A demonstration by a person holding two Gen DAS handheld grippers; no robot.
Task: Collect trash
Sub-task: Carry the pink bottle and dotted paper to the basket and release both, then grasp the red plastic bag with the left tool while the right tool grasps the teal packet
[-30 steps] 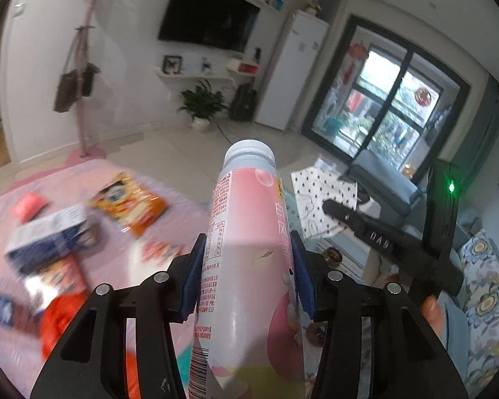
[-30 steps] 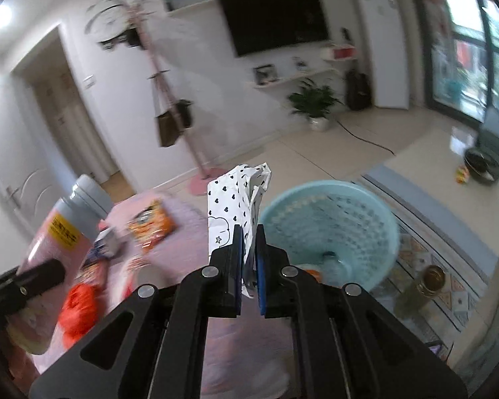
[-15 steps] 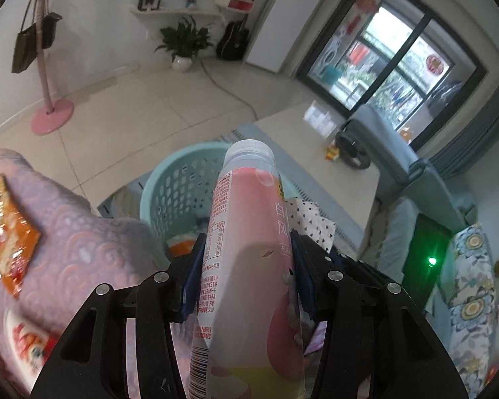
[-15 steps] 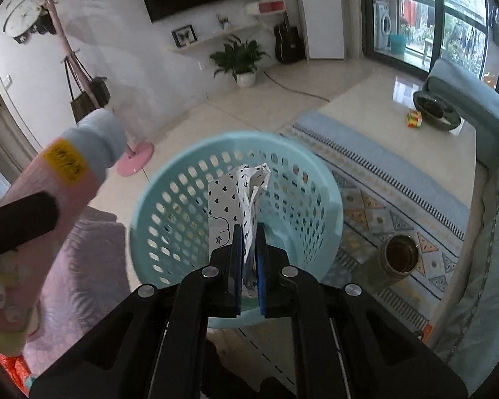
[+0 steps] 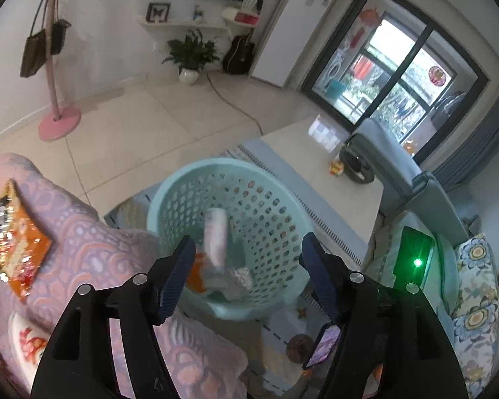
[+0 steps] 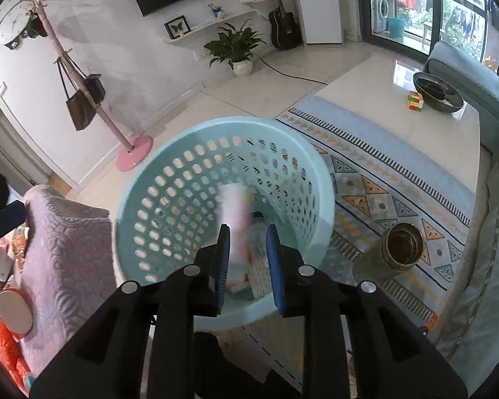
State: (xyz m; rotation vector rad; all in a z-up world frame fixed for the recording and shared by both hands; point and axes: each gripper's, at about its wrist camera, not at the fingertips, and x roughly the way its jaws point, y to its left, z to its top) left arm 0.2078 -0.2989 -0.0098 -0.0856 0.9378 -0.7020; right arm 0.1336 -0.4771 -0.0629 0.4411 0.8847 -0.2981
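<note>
Where both cameras look down: pale blue perforated basket (image 5: pixel 276 302) (image 6: pixel 196 126), standing on patterned rug (image 6: pixel 382 179) just beside purple quilted cover (image 5: pixel 116 252) (image 6: pixel 63 252). Left gripper (image 5: pixel 248 279): jaws spread wide, nothing between them, poised over basket's near rim. Right gripper (image 6: pixel 248 266): jaws parted by a moderate gap, nothing clamped, likewise above basket's near rim. Pink bottle (image 5: pixel 215 236) (image 6: pixel 235 212): motion-blurred, inside basket opening, roughly upright, touching neither gripper; resting or in mid-air not determinable. Basket contents below bottle: orange wrapper (image 5: pixel 196 276), white dotted paper (image 5: pixel 241 274), clear bottle with dark cap (image 6: pixel 258 229), partly hidden. Remaining on purple cover: orange snack packet (image 5: pixel 13 242), lying flat, well apart from basket; round white disc (image 6: pixel 14 309) and red-orange packaging (image 6: pixel 11 359) at lower left edge. Brass cup (image 6: pixel 403 249) on rug near basket's right side. Background: pink coat stand (image 6: pixel 83 83) with bags, potted plant (image 5: pixel 190 56) (image 6: pixel 237 48), guitar (image 6: pixel 284 25), low table (image 6: pixel 399 83) bearing dark bowl (image 6: pixel 437 91) and colour cube (image 6: pixel 415 101).
</note>
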